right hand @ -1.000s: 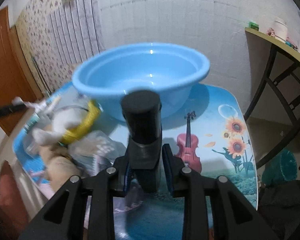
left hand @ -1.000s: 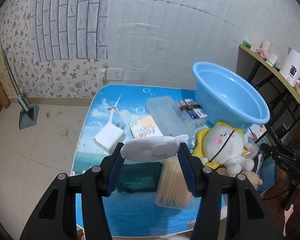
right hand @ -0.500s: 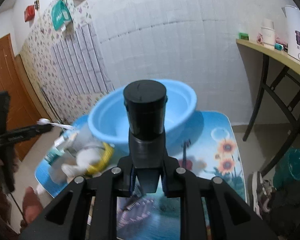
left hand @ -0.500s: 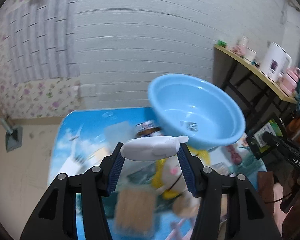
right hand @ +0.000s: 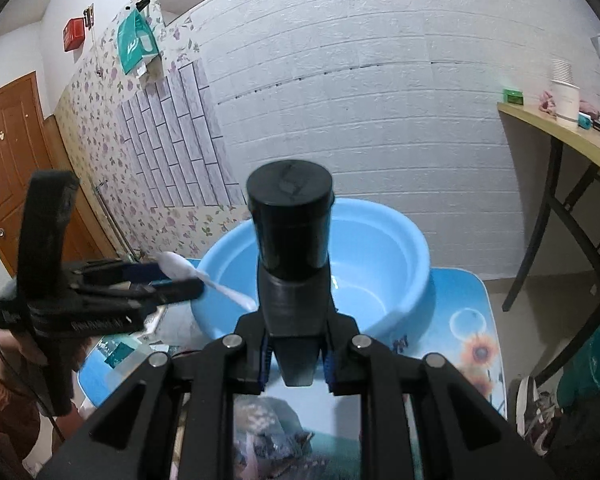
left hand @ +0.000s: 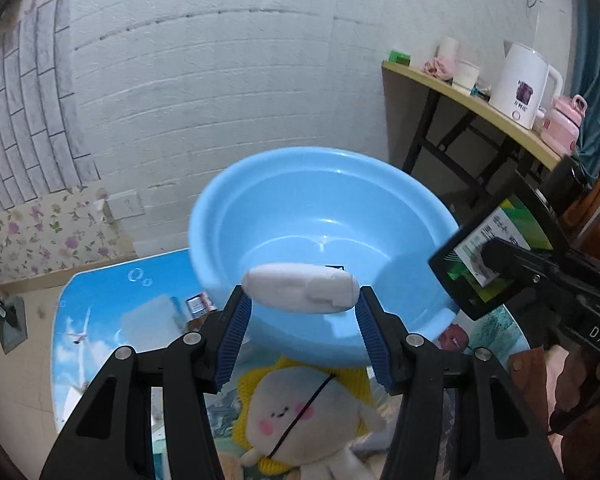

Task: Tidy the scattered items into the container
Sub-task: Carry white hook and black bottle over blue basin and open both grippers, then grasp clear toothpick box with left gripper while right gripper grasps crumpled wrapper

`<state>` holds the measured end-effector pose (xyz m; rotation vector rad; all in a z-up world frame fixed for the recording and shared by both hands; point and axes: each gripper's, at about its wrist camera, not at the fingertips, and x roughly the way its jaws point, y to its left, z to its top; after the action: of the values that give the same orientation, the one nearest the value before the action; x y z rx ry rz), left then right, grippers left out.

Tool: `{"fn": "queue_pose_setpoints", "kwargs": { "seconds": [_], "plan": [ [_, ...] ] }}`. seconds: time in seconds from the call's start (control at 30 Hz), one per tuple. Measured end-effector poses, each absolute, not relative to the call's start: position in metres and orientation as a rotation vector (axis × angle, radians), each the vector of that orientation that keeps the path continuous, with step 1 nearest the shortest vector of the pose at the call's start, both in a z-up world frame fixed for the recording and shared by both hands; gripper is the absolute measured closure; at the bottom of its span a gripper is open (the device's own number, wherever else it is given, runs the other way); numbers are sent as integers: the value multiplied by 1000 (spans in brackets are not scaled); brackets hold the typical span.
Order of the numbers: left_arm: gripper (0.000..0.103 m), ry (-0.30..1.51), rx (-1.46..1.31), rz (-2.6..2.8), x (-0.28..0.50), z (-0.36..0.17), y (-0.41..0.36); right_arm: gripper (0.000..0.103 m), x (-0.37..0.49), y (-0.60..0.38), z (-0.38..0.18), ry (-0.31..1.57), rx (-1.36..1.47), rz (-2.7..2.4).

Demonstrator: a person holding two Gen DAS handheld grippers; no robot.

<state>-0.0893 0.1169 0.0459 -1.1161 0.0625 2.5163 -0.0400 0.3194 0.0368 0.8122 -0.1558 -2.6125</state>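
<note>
1. Left gripper [left hand: 302,308] clamped on a white oblong plastic case [left hand: 300,293], blue pads [left hand: 236,330] pressing both of its ends; case held crosswise, above the near rim of the light blue basin [left hand: 324,240].
2. Right gripper [right hand: 296,354] closed on a black cylindrical bottle [right hand: 290,232], lower body squeezed between the pads, flat cap pointing toward 12 o'clock, in front of the basin [right hand: 380,264].
3. In the right wrist view, at 9 o'clock: left gripper [right hand: 168,276] with the white case [right hand: 208,284] reaching over the basin's left rim.
4. In the left wrist view, at 3 o'clock: right gripper's rig, with a green-and-white label showing; hard to make out more.
5. Basin standing on a blue printed table mat [left hand: 96,308], toward 12 o'clock from both grippers; its inside looks bare.
6. At 6 o'clock under the left gripper: white plush toy [left hand: 300,412] with pink cheeks and yellow frill, lying on the mat just beside the basin.
7. At 9 o'clock of the basin: clear plastic box [left hand: 148,316] and a small packet [left hand: 198,303] on the mat.
</note>
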Motion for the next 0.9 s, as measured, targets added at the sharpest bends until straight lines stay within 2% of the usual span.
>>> {"fn": "queue_pose_setpoints", "kwargs": {
  "seconds": [0.13, 0.27, 0.6, 0.67, 0.77, 0.9],
  "plan": [
    [47, 74, -1148, 2486, -92, 39, 122, 84, -55, 317, 31, -175, 835, -2609],
    [33, 83, -1125, 2478, -85, 39, 120, 83, -61, 315, 30, -173, 833, -2617],
    [31, 10, -1129, 2518, -59, 38, 94, 80, -53, 302, 30, -146, 833, -2610],
    [25, -7, -1126, 2540, -53, 37, 86, 80, -46, 303, 30, -146, 831, -2613],
    [24, -51, -1136, 2568, -42, 32, 69, 80, -35, 311, 29, -172, 840, -2626],
    [18, -82, -1169, 2619, -25, 17, 42, 74, -21, 318, 22, -192, 870, -2647]
  ]
}}
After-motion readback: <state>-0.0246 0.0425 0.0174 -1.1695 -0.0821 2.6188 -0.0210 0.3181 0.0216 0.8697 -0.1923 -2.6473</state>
